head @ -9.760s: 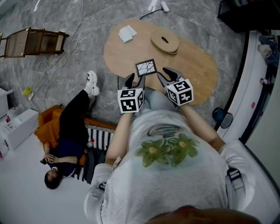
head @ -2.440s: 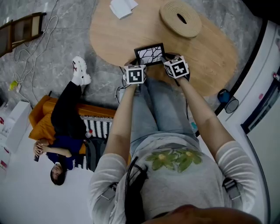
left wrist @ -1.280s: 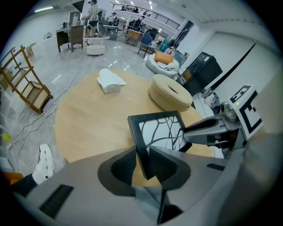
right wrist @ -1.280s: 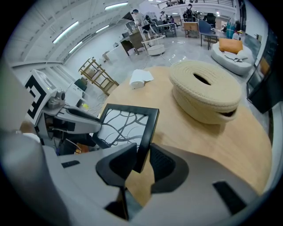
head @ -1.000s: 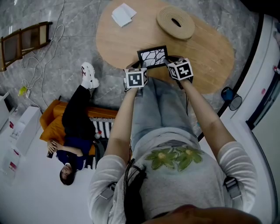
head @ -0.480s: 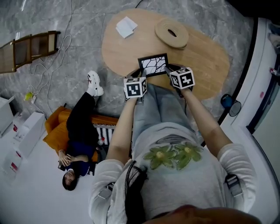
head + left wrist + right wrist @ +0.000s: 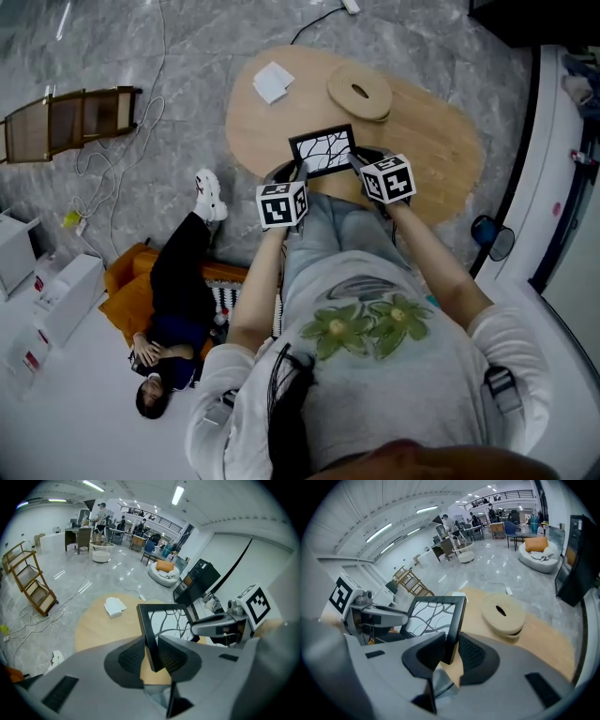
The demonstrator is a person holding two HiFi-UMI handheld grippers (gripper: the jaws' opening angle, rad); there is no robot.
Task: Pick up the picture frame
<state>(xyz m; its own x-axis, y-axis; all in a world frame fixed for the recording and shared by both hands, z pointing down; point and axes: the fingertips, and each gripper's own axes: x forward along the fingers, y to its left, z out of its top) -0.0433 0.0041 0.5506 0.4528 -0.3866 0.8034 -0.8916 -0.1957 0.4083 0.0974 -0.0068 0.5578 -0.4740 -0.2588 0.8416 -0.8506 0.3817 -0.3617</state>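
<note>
Picture frame (image 7: 323,150) – black rim, white sheet w/ black branching lines – sits btwn the two tools, one on each side edge. L tool (image 7: 151,654) is clamped on the frame's left rim: in the left gripper view both dark pads press the rim's faces, and the lower corner ends right btwn them. R tool (image 7: 449,649) is closed on the right rim the same way, pads tight on front and back. Frame leans back w/ its picture side up toward the head cam. It looks held clear of the surface (image 7: 433,141) – tan wood shows under the gripped corner in both gripper views.

Beyond R tool's tips, well apart from the frame, a round woven ring (image 7: 503,613) w/ a centre hole lies flat on the surface. Beyond L tool's tips, further out, a folded white cloth (image 7: 114,606) lies near the surface's far edge. Out to the left of L tool, off the surface, a wooden rack (image 7: 30,585) sits on the grey floor (image 7: 112,37) w/ cables near it. Behind and left of L tool a person (image 7: 173,300) lies on the floor, partly on an orange cushion (image 7: 127,291).
</note>
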